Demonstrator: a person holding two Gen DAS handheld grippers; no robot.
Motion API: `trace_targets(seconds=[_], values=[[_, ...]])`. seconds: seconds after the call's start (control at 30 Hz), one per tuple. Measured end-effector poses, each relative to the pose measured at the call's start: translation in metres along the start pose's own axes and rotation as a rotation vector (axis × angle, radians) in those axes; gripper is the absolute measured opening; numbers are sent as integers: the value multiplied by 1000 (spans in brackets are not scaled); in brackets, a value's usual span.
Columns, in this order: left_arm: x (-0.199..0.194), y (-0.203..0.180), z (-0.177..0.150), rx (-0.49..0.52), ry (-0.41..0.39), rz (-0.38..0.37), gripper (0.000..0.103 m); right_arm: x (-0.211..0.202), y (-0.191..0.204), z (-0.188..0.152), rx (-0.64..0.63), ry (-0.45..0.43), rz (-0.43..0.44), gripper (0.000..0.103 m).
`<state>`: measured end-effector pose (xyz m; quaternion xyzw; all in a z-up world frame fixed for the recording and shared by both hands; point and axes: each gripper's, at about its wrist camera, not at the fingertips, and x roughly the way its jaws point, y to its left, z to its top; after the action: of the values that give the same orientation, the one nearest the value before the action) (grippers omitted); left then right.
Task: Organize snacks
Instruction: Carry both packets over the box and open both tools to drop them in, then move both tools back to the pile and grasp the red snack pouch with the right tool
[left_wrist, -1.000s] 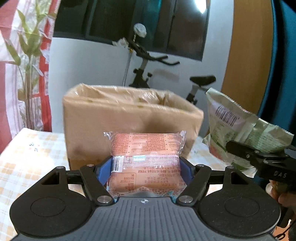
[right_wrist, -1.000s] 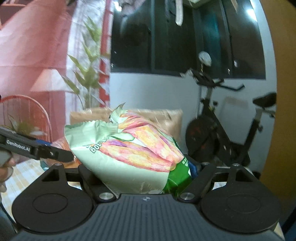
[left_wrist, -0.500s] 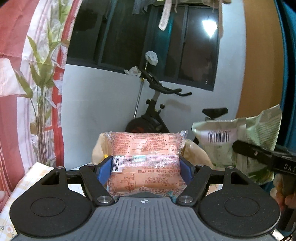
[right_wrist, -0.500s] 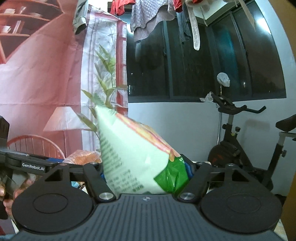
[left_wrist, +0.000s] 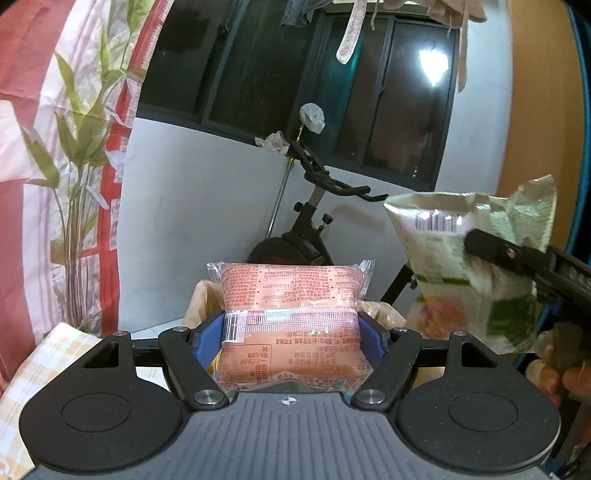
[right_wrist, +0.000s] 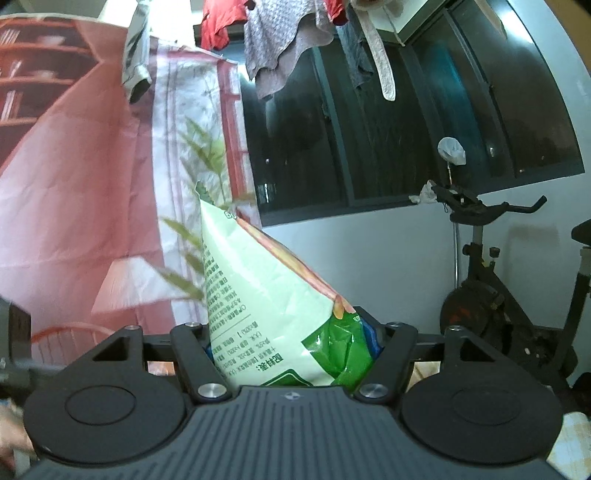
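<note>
My left gripper (left_wrist: 290, 332) is shut on an orange-pink snack pack (left_wrist: 291, 291), held flat between the blue pads and raised above the plastic-lined cardboard box (left_wrist: 201, 299), whose rim just shows behind it. To the right floats a green-and-white chip bag (left_wrist: 461, 266), gripped by the other gripper's black finger (left_wrist: 517, 254). In the right wrist view, my right gripper (right_wrist: 291, 332) has its jaws closing on that chip bag (right_wrist: 258, 288), which stands up tilted between the pads and is squeezed at its lower end.
A checked tablecloth (left_wrist: 55, 354) shows at the lower left. An exercise bike (left_wrist: 314, 206) stands by the white wall beyond the box. A person's hand (left_wrist: 554, 369) holds the right gripper. Curtains and a plant fill the left side.
Both grippers have risen with their snacks; the box has sunk nearly out of sight below the orange pack. The chip bag has tipped upright and its lower end looks more squeezed.
</note>
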<state>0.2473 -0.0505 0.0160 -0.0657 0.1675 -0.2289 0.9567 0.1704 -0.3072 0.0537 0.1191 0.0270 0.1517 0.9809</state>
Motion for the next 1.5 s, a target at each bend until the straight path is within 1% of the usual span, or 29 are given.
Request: trace_targets(seconds=[0.07,0.17,0.33,0.43,0.57,0.6,0.63,0.7,0.77,0.93,1.17,1.3,1.5], values=[[16,0,7,19,4,15,76,18,-12,4,62,-14,-10,68],[39,0,10,39,25,48,76,46,-32,4,142,-11,-19,68],[69,7,9,43,71,78,76,88,-61,-17,285,85,-76,68],[79,12,9,36,89,84,76,101,-71,-30,316,134,-121,69],[89,15,9,32,118,91,78,109,-76,-41,334,192,-130,73],[89,15,9,37,118,97,78,110,-77,-43,340,211,-132,77],[88,15,9,41,115,109,79,109,-77,-44,345,219,-138,79],[87,15,10,40,112,116,80,106,-76,-44,345,213,-149,88],[85,16,11,26,113,118,80,102,-74,-41,331,203,-138,90],[69,16,11,18,110,116,80,93,-67,-35,275,201,-127,91],[25,18,1,18,99,117,80,59,-45,-42,122,223,-96,90],[-1,17,-13,28,94,121,80,35,-27,-51,15,231,-76,90],[-28,17,-48,16,112,131,79,-3,0,-73,-126,221,-42,90]])
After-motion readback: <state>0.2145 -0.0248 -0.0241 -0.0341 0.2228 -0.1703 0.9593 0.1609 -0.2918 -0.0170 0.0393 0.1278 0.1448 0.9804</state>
